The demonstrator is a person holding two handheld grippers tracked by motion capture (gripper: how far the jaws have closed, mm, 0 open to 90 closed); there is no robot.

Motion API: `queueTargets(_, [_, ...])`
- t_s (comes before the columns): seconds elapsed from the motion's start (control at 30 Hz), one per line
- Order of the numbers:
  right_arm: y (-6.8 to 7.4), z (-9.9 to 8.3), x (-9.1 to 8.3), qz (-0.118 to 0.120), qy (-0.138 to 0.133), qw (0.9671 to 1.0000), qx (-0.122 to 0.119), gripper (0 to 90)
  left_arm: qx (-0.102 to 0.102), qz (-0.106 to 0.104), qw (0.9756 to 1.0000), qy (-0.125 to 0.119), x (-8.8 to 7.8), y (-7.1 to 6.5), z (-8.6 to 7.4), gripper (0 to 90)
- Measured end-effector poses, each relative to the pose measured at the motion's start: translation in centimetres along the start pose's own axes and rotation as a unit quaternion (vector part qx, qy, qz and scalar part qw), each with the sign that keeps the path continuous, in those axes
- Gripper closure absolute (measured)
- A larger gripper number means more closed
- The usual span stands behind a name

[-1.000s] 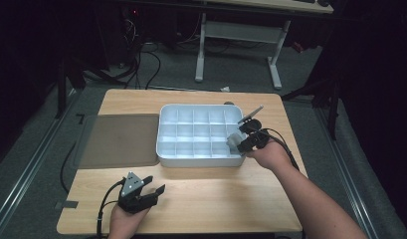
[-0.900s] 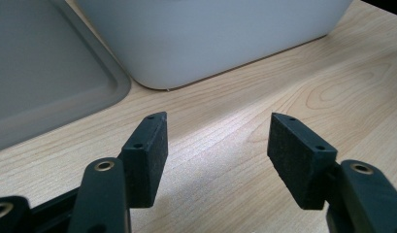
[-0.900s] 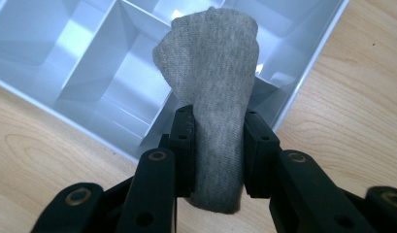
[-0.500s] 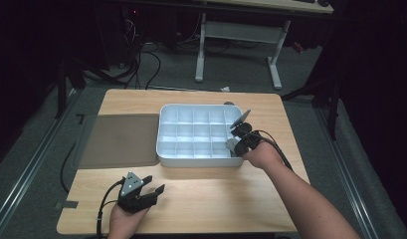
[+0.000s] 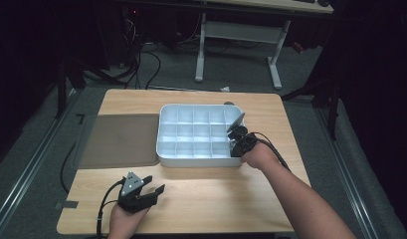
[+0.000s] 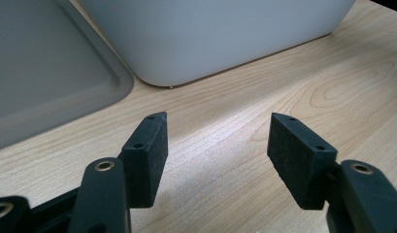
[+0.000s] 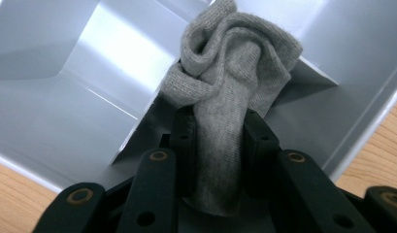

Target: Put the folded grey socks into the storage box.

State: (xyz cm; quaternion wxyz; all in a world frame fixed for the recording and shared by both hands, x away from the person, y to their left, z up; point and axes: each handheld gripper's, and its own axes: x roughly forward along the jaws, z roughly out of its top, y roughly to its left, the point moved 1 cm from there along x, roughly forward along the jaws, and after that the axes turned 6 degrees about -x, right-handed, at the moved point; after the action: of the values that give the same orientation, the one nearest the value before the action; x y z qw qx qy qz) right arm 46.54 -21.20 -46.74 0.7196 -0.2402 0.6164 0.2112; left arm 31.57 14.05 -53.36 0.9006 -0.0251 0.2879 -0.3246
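Observation:
A bunched grey sock (image 7: 230,73) is pinched between the two black jaws of my right gripper (image 7: 219,121), which is shut on it. The gripper points down into a compartment of the white divided tray (image 7: 65,111). From the high view my right gripper (image 5: 237,142) sits in the tray's (image 5: 201,162) near right corner. My left gripper (image 5: 153,185) rests low over the wood near the table's front left. In the left gripper view its jaws (image 6: 218,141) stand open with nothing between them, facing the tray's outer wall (image 6: 210,34).
A flat grey-brown lid or mat (image 5: 120,140) lies left of the tray, and its rounded corner (image 6: 41,73) appears in the left gripper view. Bare wooden table (image 5: 216,199) stretches in front of the tray. Desk legs and cables stand beyond the far edge.
My right gripper has sunk lower into the tray's near right corner with the sock still held. The left gripper has stayed where it was.

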Motion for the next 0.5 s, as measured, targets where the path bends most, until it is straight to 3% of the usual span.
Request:
queueTargets(0.13, [0.12,-0.03,-0.08,0.002,0.002,1.0000,0.008,71.0,0.000,0.000,1.0000,0.000,-0.01,0.02,0.01,40.4])
queueTargets(0.2, [-0.01,-0.05,-0.05,0.004,-0.002,0.9999,-0.012,69.1,0.000,0.000,1.0000,0.000,-0.03,0.01,0.01,40.4])
queueTargets(0.4, [0.12,0.02,-0.25,0.003,0.000,0.9998,-0.019,64.0,-0.001,0.000,1.0000,0.001,-0.04,0.00,-0.03,40.5])
queueTargets(0.47, [0.04,0.08,-0.54,0.006,-0.003,0.9998,-0.018,60.6,-0.002,0.001,1.0000,0.001,-0.01,0.00,-0.02,40.5])
queueTargets(0.5, [0.11,0.07,-0.75,0.007,-0.002,1.0000,-0.004,59.8,-0.002,0.000,1.0000,0.001,-0.03,0.00,-0.02,40.5])
